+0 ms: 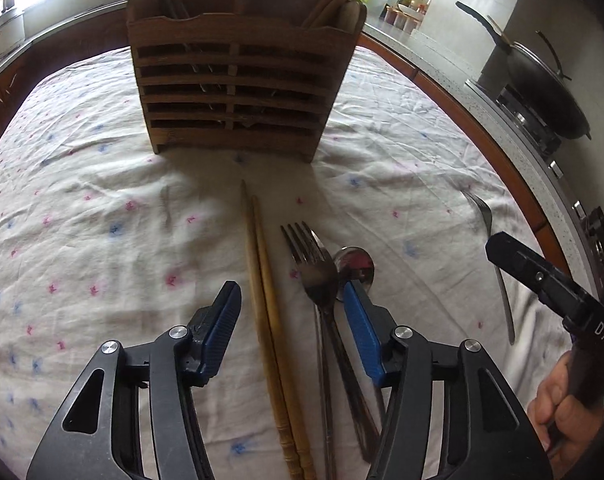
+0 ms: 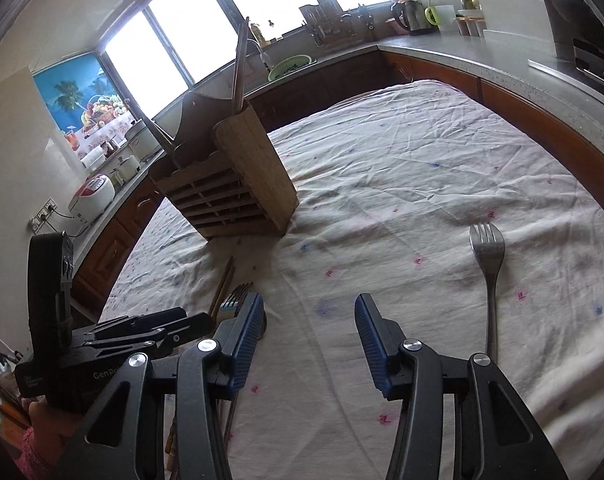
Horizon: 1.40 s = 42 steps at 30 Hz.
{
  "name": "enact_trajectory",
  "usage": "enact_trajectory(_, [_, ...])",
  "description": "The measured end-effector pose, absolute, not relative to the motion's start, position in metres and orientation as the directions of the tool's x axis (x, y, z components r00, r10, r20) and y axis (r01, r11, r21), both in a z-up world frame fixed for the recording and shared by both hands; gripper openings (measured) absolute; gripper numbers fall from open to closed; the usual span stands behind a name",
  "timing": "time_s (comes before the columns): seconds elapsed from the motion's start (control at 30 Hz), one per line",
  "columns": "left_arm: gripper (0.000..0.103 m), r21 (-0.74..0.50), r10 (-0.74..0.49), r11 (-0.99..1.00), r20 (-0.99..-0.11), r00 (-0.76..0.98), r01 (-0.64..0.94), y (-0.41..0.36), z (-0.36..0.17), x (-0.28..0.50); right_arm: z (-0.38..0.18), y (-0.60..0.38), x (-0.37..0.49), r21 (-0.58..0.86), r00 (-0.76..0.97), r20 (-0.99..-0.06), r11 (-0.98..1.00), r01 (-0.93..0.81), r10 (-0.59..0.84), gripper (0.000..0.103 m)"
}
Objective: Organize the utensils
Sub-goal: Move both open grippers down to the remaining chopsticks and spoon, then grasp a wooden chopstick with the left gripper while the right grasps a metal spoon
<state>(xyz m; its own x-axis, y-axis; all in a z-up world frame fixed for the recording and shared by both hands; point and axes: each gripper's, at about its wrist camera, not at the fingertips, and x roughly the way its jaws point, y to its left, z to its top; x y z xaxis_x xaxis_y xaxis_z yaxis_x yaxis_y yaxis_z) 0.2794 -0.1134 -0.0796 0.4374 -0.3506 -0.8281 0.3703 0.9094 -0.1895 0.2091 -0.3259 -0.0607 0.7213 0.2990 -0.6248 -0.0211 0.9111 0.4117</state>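
A desk (image 1: 102, 208) draped in a wrinkled white cloth with small pink and blue marks carries the utensils. At its far side stands a slatted wooden utensil holder (image 1: 238, 84), upright, with chopsticks and dark handles sticking out of its back compartments. In the left wrist view, a pair of wooden chopsticks (image 1: 264, 280) lies on the cloth in front of the holder, tips toward it, the two sticks side by side and touching. Just to their right lie a steel fork (image 1: 316, 272) and a metal spoon (image 1: 354, 264), close together and overlapping along their handles. The left tongs (image 1: 292, 292) hang low over this group, about half open, blue pads on either side: the chopsticks and the fork lie between the pads, and the right-hand pad sits over the spoon's bowl edge. The pads press on nothing, so nothing is gripped. A second fork (image 2: 488, 264) lies well apart to the right on the cloth, tines pointing away. The right tongs (image 2: 308, 304) hover above bare cloth to the left of that fork, also about half open and empty, with the fork outside the right-hand pad. A hand (image 1: 558, 412) holding the right tongs' handle shows at the edge of the left wrist view.
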Motion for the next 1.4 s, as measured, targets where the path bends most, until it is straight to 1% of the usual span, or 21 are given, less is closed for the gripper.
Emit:
enact_trajectory(0.03, [0.048, -0.177, -0.342, 0.909, -0.833, 0.434, 0.376, -0.118, -0.082, 0.279, -0.061, -0.328, 0.209, 0.417, 0.721, -0.624, 0.909, -0.018, 0.301, 0.049])
enact_trajectory(0.13, [0.046, -0.099, -0.286, 0.916, -0.840, 0.460, 0.388, -0.127, -0.086, 0.278, -0.063, -0.328, 0.211, 0.422, 0.716, -0.624, 0.906, -0.028, 0.313, 0.049])
enact_trajectory(0.2, [0.040, -0.103, -0.296, 0.913, -0.835, 0.464, 0.396, -0.125, -0.087, 0.278, -0.065, -0.324, 0.212, 0.428, 0.709, -0.624, 0.903, -0.041, 0.328, 0.048])
enact_trajectory(0.27, [0.029, -0.094, -0.298, 0.907, -0.831, 0.470, 0.410, -0.123, -0.086, 0.276, -0.068, -0.319, 0.215, 0.432, 0.698, -0.628, 0.900, -0.055, 0.344, 0.047])
enact_trajectory(0.3, [0.026, -0.087, -0.299, 0.904, -0.828, 0.475, 0.419, -0.119, -0.085, 0.273, -0.069, -0.317, 0.217, 0.433, 0.692, -0.630, 0.899, -0.062, 0.351, 0.047])
enact_trajectory(0.37, [0.008, -0.080, -0.308, 0.894, -0.825, 0.474, 0.440, -0.114, -0.082, 0.267, -0.072, -0.311, 0.220, 0.435, 0.682, -0.634, 0.897, -0.075, 0.364, 0.046])
enact_trajectory(0.4, [0.003, -0.088, -0.320, 0.887, -0.825, 0.466, 0.453, -0.111, -0.081, 0.265, -0.072, -0.308, 0.221, 0.434, 0.677, -0.636, 0.897, -0.084, 0.371, 0.044])
enact_trajectory(0.43, [0.001, -0.081, -0.314, 0.885, -0.830, 0.460, 0.458, -0.109, -0.081, 0.262, -0.073, -0.304, 0.223, 0.432, 0.671, -0.639, 0.897, -0.092, 0.376, 0.044])
enact_trajectory(0.5, [0.001, -0.059, -0.286, 0.893, -0.841, 0.460, 0.447, -0.100, -0.084, 0.260, -0.075, -0.296, 0.226, 0.424, 0.656, -0.648, 0.899, -0.112, 0.387, 0.044])
enact_trajectory(0.6, [0.001, -0.125, -0.314, 0.904, -0.844, 0.435, 0.409, -0.079, -0.085, 0.263, -0.079, -0.284, 0.232, 0.408, 0.635, -0.665, 0.903, -0.132, 0.393, 0.044])
enact_trajectory(0.67, [0.001, -0.180, -0.349, 0.906, -0.831, 0.433, 0.384, -0.065, -0.082, 0.264, -0.083, -0.277, 0.235, 0.398, 0.622, -0.677, 0.906, -0.141, 0.394, 0.044])
enact_trajectory(0.77, [0.001, -0.209, -0.358, 0.915, -0.815, 0.455, 0.346, -0.049, -0.074, 0.267, -0.089, -0.268, 0.240, 0.375, 0.605, -0.698, 0.915, -0.148, 0.384, 0.046])
enact_trajectory(0.83, [0.005, -0.219, -0.361, 0.919, -0.806, 0.470, 0.329, -0.044, -0.069, 0.273, -0.092, -0.266, 0.243, 0.364, 0.598, -0.708, 0.919, -0.148, 0.376, 0.046])
enact_trajectory(0.9, [0.016, -0.209, -0.350, 0.924, -0.803, 0.482, 0.321, -0.045, -0.066, 0.283, -0.095, -0.264, 0.245, 0.356, 0.591, -0.717, 0.923, -0.145, 0.370, 0.046])
enact_trajectory(0.97, [0.030, -0.194, -0.338, 0.926, -0.809, 0.482, 0.323, -0.052, -0.067, 0.295, -0.096, -0.263, 0.245, 0.347, 0.591, -0.722, 0.927, -0.144, 0.361, 0.046])
enact_trajectory(1.0, [0.032, -0.180, -0.325, 0.929, -0.815, 0.479, 0.323, -0.056, -0.068, 0.302, -0.095, -0.262, 0.246, 0.343, 0.591, -0.723, 0.928, -0.145, 0.359, 0.046])
enact_trajectory(1.2, [0.032, -0.088, -0.242, 0.939, -0.856, 0.457, 0.333, -0.083, -0.092, 0.346, -0.094, -0.260, 0.248, 0.321, 0.586, -0.733, 0.936, -0.148, 0.344, 0.046])
enact_trajectory(1.23, [0.032, -0.065, -0.236, 0.936, -0.845, 0.480, 0.346, -0.087, -0.091, 0.348, -0.094, -0.258, 0.249, 0.311, 0.585, -0.737, 0.938, -0.151, 0.339, 0.044])
enact_trajectory(1.3, [0.032, -0.018, -0.211, 0.928, -0.849, 0.485, 0.373, -0.095, -0.093, 0.352, -0.093, -0.254, 0.250, 0.291, 0.581, -0.743, 0.942, -0.165, 0.332, 0.044])
enact_trajectory(1.4, [0.031, 0.004, -0.209, 0.917, -0.845, 0.492, 0.398, -0.099, -0.093, 0.356, -0.092, -0.245, 0.253, 0.250, 0.584, -0.750, 0.951, -0.184, 0.310, 0.044])
